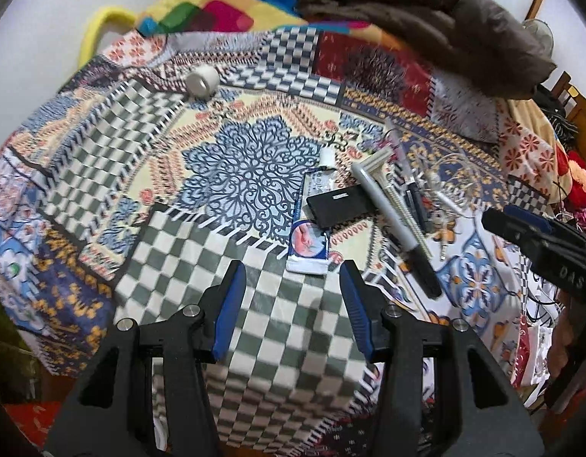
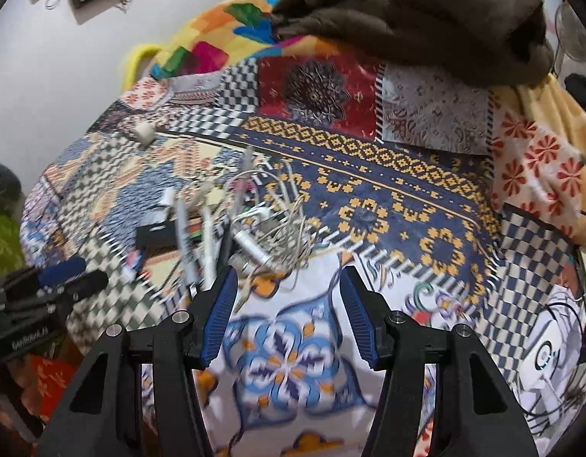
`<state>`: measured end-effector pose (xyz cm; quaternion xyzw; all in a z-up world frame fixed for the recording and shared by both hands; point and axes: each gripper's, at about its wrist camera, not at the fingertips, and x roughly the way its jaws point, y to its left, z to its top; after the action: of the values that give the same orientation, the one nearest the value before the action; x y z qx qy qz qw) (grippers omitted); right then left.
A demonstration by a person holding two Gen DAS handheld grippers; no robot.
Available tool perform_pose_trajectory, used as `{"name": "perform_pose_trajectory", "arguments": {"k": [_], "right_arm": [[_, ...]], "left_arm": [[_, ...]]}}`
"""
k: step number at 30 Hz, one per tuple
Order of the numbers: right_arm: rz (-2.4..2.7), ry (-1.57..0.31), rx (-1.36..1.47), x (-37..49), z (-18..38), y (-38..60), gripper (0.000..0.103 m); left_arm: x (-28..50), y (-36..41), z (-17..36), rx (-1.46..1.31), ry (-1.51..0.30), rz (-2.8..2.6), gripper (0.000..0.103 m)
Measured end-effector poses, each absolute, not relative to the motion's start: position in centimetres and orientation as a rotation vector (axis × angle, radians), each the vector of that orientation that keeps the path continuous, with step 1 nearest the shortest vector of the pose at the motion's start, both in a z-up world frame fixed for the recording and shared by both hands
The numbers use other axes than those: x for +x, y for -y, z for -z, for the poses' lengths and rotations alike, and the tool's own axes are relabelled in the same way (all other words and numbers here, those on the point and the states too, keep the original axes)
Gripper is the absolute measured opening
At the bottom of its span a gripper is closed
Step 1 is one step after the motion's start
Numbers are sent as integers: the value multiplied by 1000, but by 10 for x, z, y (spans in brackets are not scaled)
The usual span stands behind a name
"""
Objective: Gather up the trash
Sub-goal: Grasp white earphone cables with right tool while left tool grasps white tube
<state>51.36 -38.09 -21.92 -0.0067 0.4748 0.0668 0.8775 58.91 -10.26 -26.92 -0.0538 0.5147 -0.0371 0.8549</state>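
Hovering over the bed (image 1: pixel 277 323), I held my left tool (image 1: pixel 291 285) and right tool (image 2: pixel 289 293) wide and empty; collecting had not begun. Just ahead lay the squeezed tube (image 1: pixel 310 228), then markers (image 1: pixel 395 221) and tangled cable (image 2: pixel 277 221); next I judged a straight descent onto the tube.

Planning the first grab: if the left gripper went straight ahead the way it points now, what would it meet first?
Most likely the flattened tube, lying just beyond the open left gripper and slightly right of its centre line. Only bare bedspread shows before it. Depth is uncertain through the fisheye.
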Motion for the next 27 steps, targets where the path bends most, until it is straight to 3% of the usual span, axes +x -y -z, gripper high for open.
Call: {"name": "perform_pose_trajectory", "arguments": {"k": [10,12,13,19,22,24,25,27], "right_arm": [[-131,-1014,11,543,242,384,53],[-117,-1005,5,544,243,386,68],[-105,-1000,-2,545,244,386,71],[-120,-976,31,545,245,392,72],[-129,-965,15,544,246,390,71],[-143,-963,17,543,246,389,61],[-160,-967,24,543,245,389,56],[-202,-987,59,546,245,389,33]], "left_arm": [[619,113,290,-33,-1086,88,50],[623,113,293,-29,-1088,92,50],[624,113,293,-25,-1082,91,50],[632,122,296,25,-1045,105,50],[635,124,296,33,-1026,113,41],[636,123,295,38,-1013,109,27],[636,121,295,24,-1015,115,27],[636,118,295,3,-1017,122,27]]}}
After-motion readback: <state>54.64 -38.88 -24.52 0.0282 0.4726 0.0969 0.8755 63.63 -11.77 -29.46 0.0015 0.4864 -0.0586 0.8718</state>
